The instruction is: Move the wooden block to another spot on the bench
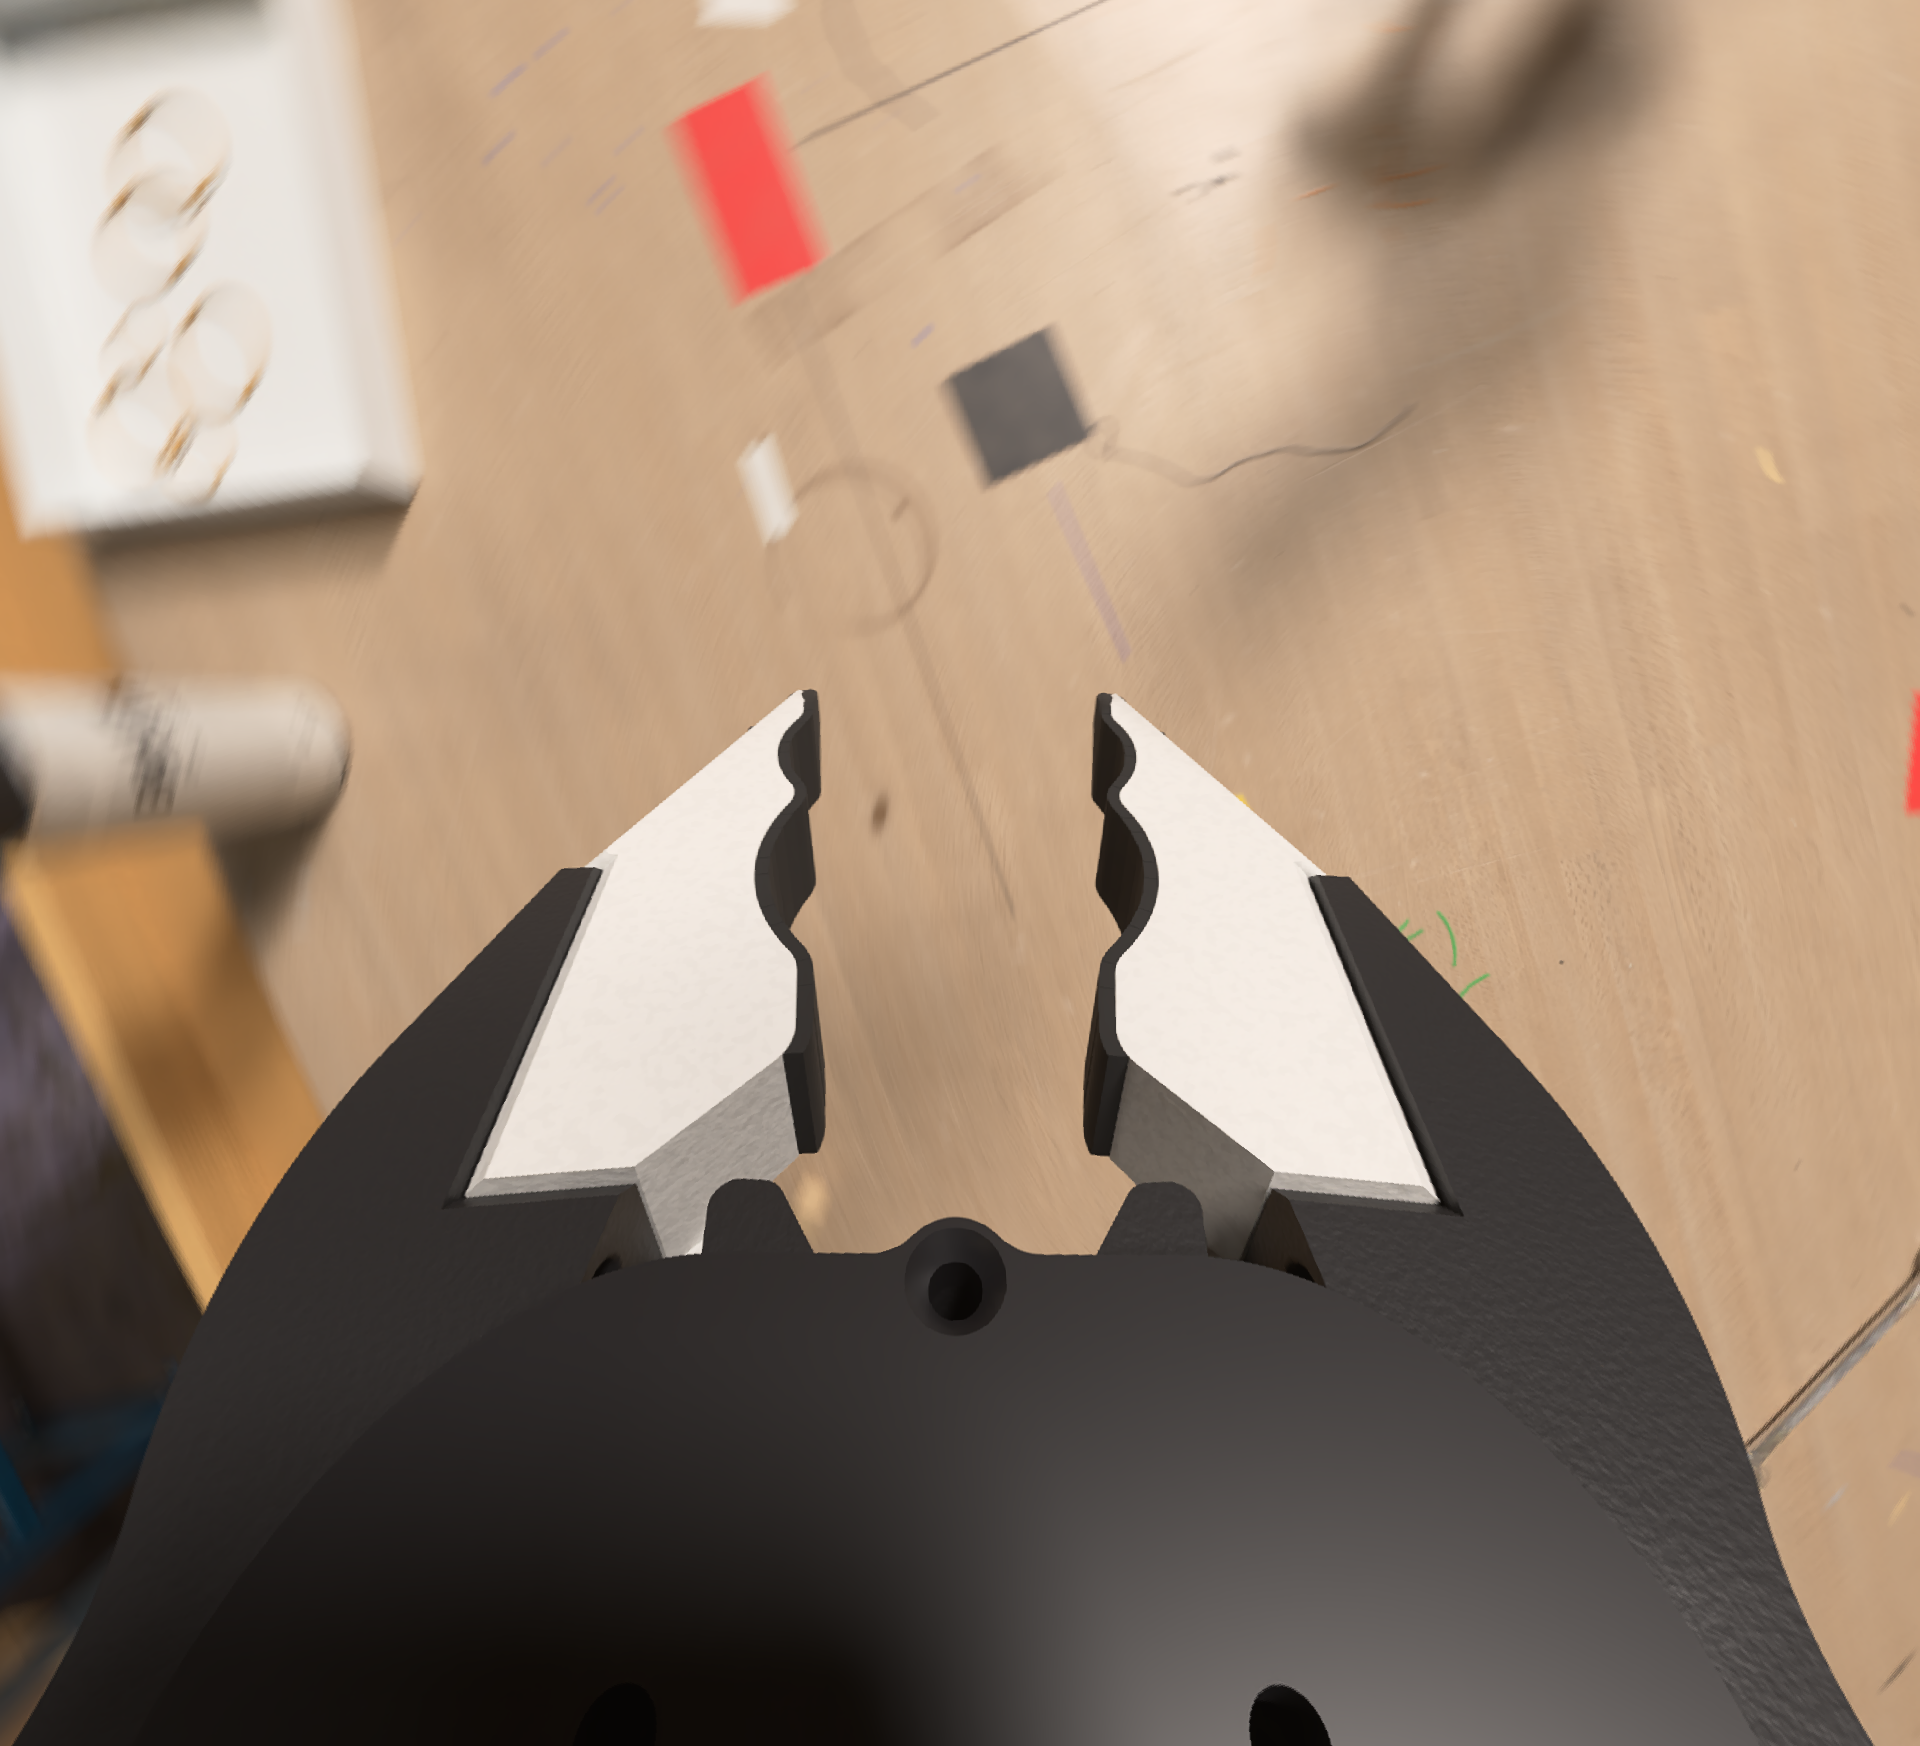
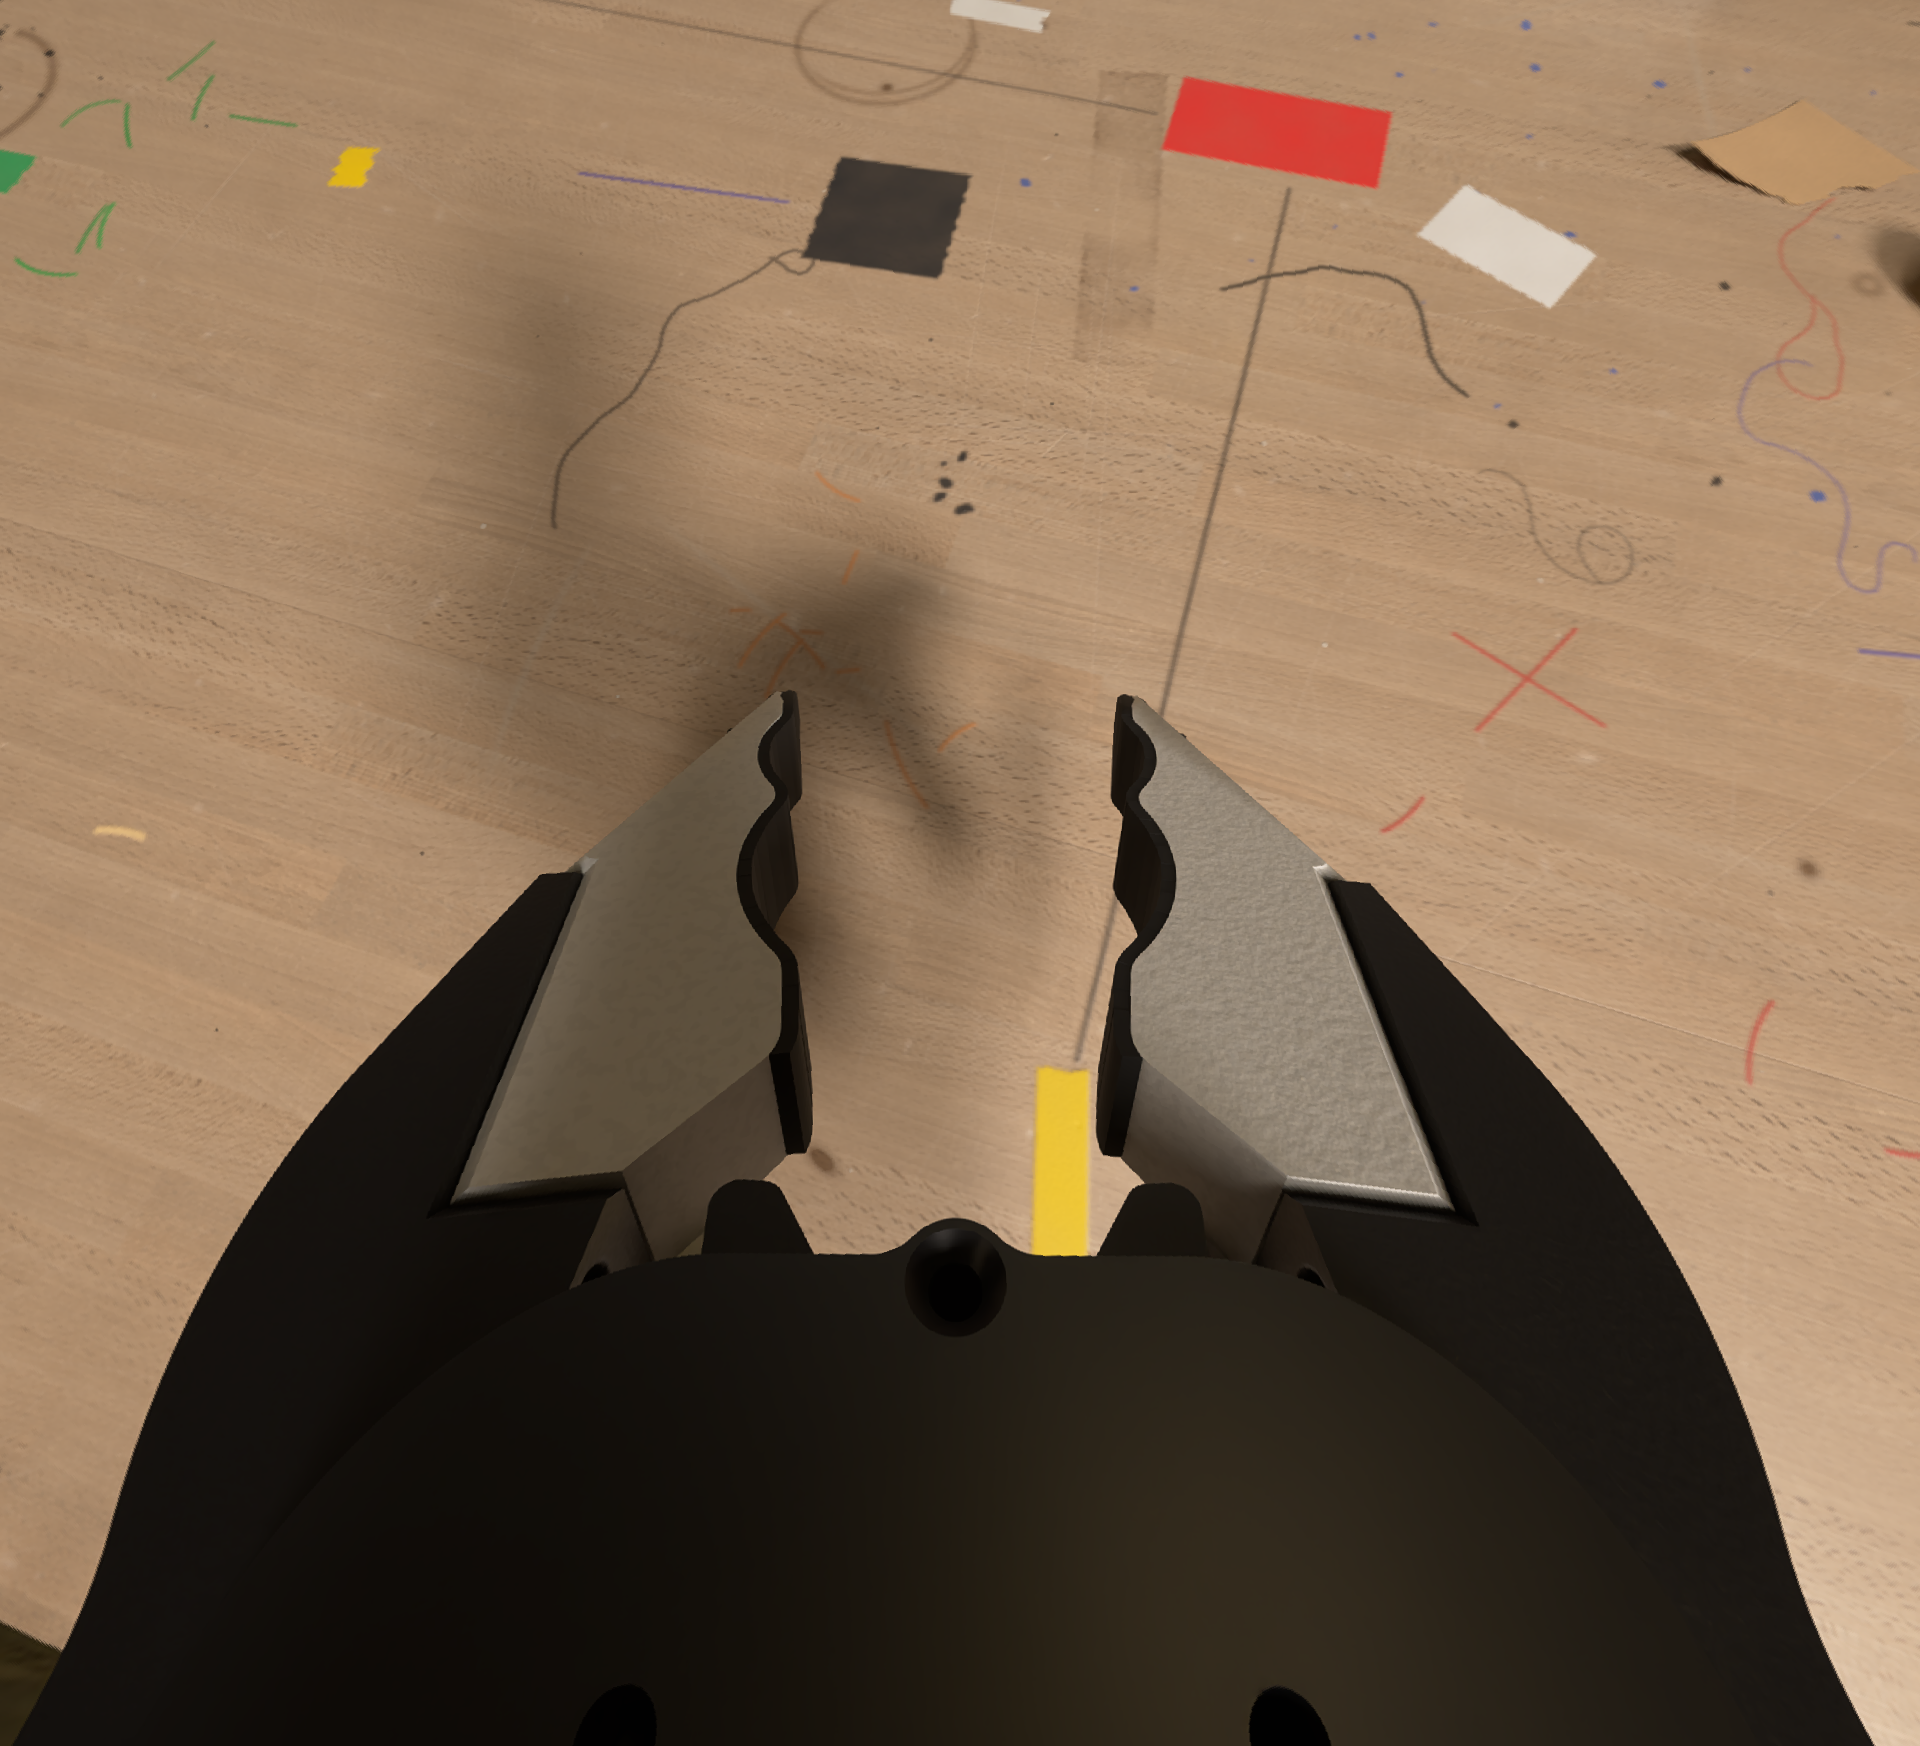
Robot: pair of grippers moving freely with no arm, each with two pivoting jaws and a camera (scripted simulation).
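With both the left gripper [image 1: 956, 751] and right gripper [image 2: 956, 751] spread and holding nothing above the bench [image 2: 312, 657], and no wooden block surely visible in either view, find it before you descend, then straddle it squarely.

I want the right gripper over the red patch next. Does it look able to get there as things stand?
Probably yes: the right gripper is open and holds nothing, and only bare bench lies between it and the red patch.
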